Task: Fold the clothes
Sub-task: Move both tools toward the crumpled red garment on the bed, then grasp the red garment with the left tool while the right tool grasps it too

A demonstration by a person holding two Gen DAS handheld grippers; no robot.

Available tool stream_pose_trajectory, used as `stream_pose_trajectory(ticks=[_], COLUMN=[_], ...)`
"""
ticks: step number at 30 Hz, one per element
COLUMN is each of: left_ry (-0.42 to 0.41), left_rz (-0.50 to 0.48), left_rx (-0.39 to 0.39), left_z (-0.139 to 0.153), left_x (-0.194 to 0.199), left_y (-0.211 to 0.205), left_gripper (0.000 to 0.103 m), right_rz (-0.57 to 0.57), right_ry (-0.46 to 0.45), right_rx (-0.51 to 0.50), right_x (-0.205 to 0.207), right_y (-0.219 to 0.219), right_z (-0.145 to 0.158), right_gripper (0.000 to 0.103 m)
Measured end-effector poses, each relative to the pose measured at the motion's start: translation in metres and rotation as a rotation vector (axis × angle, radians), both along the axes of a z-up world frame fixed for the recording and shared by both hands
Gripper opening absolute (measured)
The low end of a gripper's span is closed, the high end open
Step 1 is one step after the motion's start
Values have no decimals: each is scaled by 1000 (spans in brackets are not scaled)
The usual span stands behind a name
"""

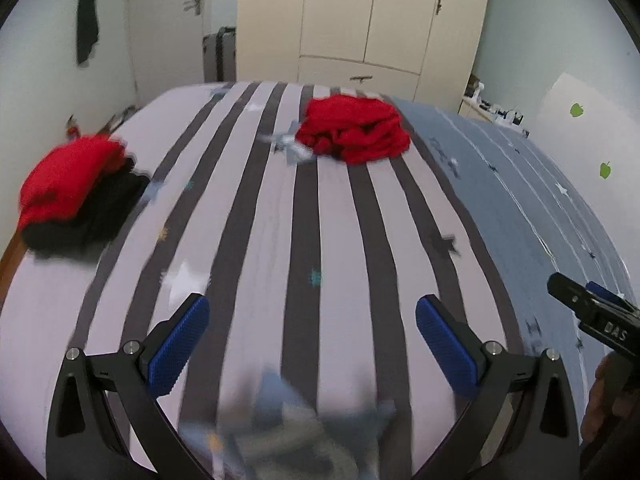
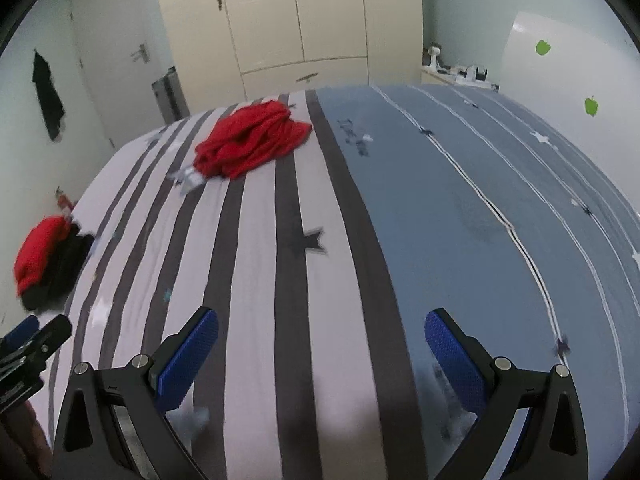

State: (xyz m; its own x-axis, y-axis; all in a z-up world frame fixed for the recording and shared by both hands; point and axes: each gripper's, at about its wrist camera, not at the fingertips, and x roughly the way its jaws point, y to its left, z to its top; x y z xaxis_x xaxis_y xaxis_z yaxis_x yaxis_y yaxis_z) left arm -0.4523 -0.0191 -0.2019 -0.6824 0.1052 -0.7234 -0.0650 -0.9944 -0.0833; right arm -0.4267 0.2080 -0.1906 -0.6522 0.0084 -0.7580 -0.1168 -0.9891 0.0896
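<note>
A crumpled red garment [image 1: 354, 128] lies at the far middle of the striped bed [image 1: 272, 240]; it also shows in the right wrist view [image 2: 250, 140]. A stack with a red piece on black clothes [image 1: 76, 194] sits at the bed's left edge, also in the right wrist view [image 2: 46, 260]. My left gripper [image 1: 312, 340] is open and empty above the near bed, over a blurred grey-blue cloth [image 1: 296, 432]. My right gripper [image 2: 322, 350] is open and empty above the bed; it shows at the right edge of the left wrist view [image 1: 592, 312].
A cream wardrobe [image 1: 360, 20] stands beyond the bed's far end, a door [image 1: 168, 24] and a grey suitcase [image 1: 218, 56] to its left. A dark garment [image 1: 86, 16] hangs on the left wall. A white board with green stickers [image 2: 560, 80] is at the right.
</note>
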Motion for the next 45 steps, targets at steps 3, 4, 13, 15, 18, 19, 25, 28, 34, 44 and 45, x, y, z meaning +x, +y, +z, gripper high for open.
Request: stream_pose_trajectory(ticks=[3,4,13,15,18,19,25,28,34,44,45], left_ry=[26,33,-1,-16,-32,-30,-75,-114,-90,-44,-39], left_rz=[-33,-40,-86,-96,-137,-156,-212,-225,-262,-365,-378], left_rx=[-33,-39,-110,-76,-70,-74,-153,-121,-59,74,86], left_z=[-9,-13,-54,-61,-67,-68,-89,-100,-106,-100,-98], left_x=[-51,-70,-246,-280,-327,-340,-404,-419,-418,-309,-294], left_y=[0,1,25,29,39,43,59,56,49,22,21], left_gripper=[102,102,102,102,102,102,81,58,13,10,10], right_rz=[-17,-12,33,57,102,119,124,137,148,240,243], right_ry=[24,30,5,0,1,-3,-22,-33,-63,-69,-56], right_rx=[-16,-19,-9,-7,-3,-1,-110,-109,-142,-135,-189], right_x=[-57,-72,-237,-270,-315,-332,-401,-425,-446,-423,-408], right_y=[-6,-8,-26,-28,-32,-33,-30,-36,-48,-69,-65], right_z=[-7,-9,-52,-60,-72,-77,-91,-96,-112,-118,-115], right_gripper=[102,102,102,102,102,102,96,96,91,16,15])
